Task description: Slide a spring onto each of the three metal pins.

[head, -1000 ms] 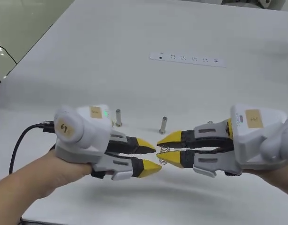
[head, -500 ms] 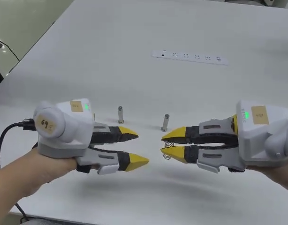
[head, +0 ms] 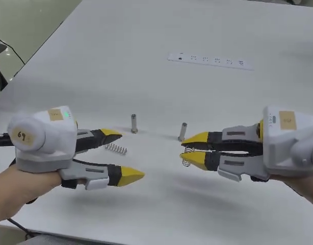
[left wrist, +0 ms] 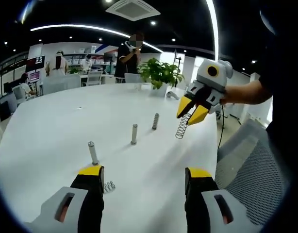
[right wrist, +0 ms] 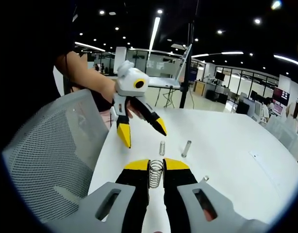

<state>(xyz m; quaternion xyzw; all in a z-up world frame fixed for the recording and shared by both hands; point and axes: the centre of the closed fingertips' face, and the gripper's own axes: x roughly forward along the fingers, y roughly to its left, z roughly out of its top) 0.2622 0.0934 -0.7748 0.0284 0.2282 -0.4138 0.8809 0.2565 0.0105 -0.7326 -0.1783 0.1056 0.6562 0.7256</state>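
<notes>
spring (right wrist: 156,174) pinched between right gripper (head: 183,151) jaws, held level beside a pin (head: 183,131); left gripper (head: 132,154) jaws spread above white counter (head: 146,76).

Even overhead light makes the white table (head: 146,41) bright, with soft, blurry shadows on it under my right gripper (head: 183,150). Above the table, ceiling strip lights (left wrist: 212,29) glare against darkness; both gripper views bend toward their edges.
</notes>
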